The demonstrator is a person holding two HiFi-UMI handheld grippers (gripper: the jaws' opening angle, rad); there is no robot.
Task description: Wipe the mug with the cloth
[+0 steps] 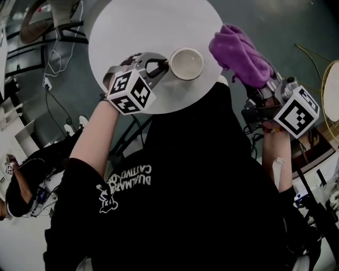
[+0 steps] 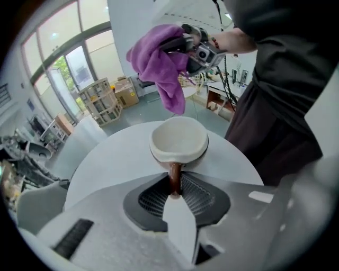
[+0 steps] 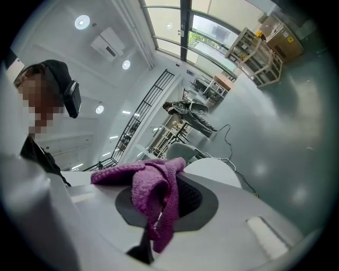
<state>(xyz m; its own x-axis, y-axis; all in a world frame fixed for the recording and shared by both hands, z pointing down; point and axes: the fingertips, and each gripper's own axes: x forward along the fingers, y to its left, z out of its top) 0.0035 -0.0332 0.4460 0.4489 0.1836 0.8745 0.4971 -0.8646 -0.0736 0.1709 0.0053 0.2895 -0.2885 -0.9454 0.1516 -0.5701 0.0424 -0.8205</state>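
round white table (image 1: 148, 32) bears a mug (image 1: 186, 63) above grey floor (image 1: 265, 16).

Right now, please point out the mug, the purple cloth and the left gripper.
mug (image 1: 186, 63): head view, on its pale inside.
purple cloth (image 1: 241, 55): head view, middle of the bunched fabric.
left gripper (image 2: 175, 184): left gripper view, midway between its fingertips, at the mug's handle.

1. The surface (image 1: 137, 32) is a round white tabletop standing on a grey floor (image 1: 265, 16).
2. 1 cream mug (image 1: 186, 63) stands upright on it, near the person's edge, with its brown handle (image 2: 174, 177) pointing outward.
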